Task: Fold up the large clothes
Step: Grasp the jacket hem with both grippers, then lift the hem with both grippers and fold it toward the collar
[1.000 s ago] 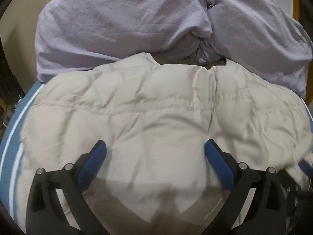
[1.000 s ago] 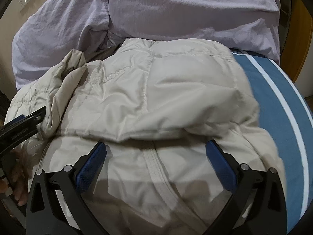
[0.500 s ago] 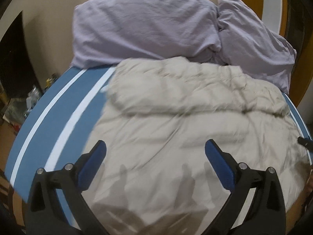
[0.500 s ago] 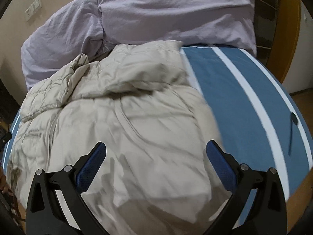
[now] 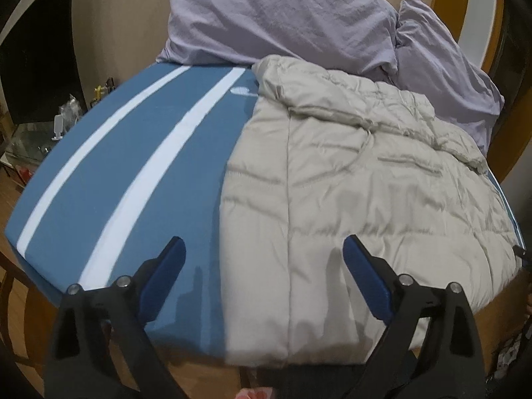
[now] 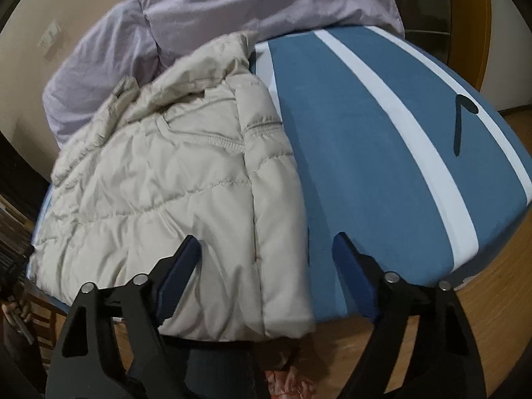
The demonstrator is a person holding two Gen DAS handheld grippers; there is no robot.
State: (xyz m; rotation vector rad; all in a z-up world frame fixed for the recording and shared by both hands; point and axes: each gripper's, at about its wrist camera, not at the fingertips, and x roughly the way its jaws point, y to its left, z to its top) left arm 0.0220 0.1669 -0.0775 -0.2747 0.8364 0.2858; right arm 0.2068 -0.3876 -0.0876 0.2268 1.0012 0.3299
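A beige quilted puffer jacket (image 5: 359, 186) lies folded on a blue bed cover with white stripes (image 5: 133, 173). In the left wrist view it fills the right half; my left gripper (image 5: 262, 259) is open and empty, above the jacket's left edge near the bed's front. In the right wrist view the jacket (image 6: 159, 183) lies at the left on the cover (image 6: 365, 153). My right gripper (image 6: 266, 252) is open and empty, above the jacket's right front corner. Neither gripper touches the fabric.
Lilac pillows (image 5: 282, 16) are piled against the wall behind the jacket; they also show in the right wrist view (image 6: 252, 3). A dark thin object (image 6: 462, 123) lies on the cover at the right. Wooden floor (image 6: 449, 349) lies below the bed's front edge. Clutter (image 5: 50, 133) sits on a low table at the left.
Both grippers have pulled back and up from the jacket toward the bed's front edge. The jacket now lies folded narrower, with bare blue cover showing beside it. Both grippers stayed open.
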